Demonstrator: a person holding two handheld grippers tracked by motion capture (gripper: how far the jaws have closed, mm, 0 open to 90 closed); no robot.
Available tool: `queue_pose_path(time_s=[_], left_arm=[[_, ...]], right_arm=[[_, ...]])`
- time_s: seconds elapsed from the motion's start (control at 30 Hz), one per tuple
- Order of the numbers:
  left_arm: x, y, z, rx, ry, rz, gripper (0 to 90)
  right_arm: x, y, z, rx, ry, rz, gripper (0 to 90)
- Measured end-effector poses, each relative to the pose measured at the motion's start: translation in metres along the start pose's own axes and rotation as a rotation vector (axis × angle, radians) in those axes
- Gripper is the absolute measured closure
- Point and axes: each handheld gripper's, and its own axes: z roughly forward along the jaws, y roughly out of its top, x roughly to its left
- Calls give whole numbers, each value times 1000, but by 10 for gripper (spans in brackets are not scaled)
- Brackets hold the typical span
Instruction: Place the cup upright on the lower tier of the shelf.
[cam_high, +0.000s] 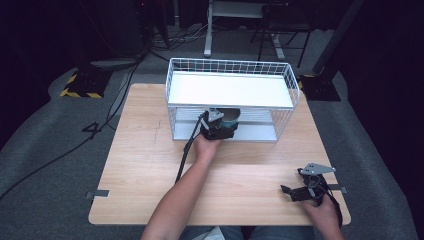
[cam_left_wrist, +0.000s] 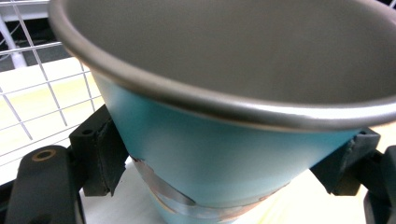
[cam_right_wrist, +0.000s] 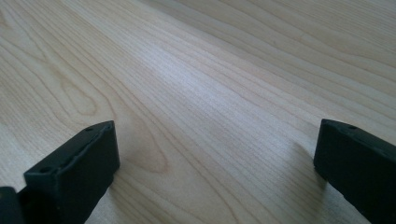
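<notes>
A light-blue cup (cam_high: 231, 119) with a grey metal rim stands in the lower level of a white wire rack (cam_high: 172, 80). My left gripper (cam_high: 226, 126) reaches into that level from the front and is shut on the cup. In the left gripper view the two black pads (cam_left_wrist: 100, 154) press the cup's (cam_left_wrist: 224, 154) tapered wall from both sides, and a worn band shows near its base. Near the table's front right corner, my right gripper (cam_high: 287, 191) is held low over the wood, pointing left. Its jaws (cam_right_wrist: 215, 158) stand wide open with bare wood between them.
The rack's white top shelf (cam_high: 230, 90) overhangs the cup and the left gripper. Wire walls close the rack's sides and back. The wooden table (cam_high: 145, 160) stretches wide to the front and left. A black cable (cam_high: 184, 157) trails from the left gripper along the forearm.
</notes>
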Motion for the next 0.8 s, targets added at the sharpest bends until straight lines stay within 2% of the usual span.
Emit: queue_pose_path(time_s=[0.13, 0.4, 0.5, 0.57, 0.63, 0.8], left_arm=[[2, 3, 5, 22, 24, -12, 180], [1, 2, 12, 37, 49, -6, 179], [0, 3, 14, 57, 39, 16, 178], [1, 3, 14, 64, 38, 14, 178], [1, 3, 15, 54, 49, -2, 175], [0, 2, 15, 48, 56, -11, 171]], right_arm=[[0, 0, 0, 0, 0, 0, 3], [0, 0, 0, 0, 0, 1, 3], [0, 0, 0, 0, 0, 0, 3], [0, 0, 0, 0, 0, 0, 3], [0, 0, 0, 0, 0, 0, 3], [0, 0, 0, 0, 0, 0, 3]])
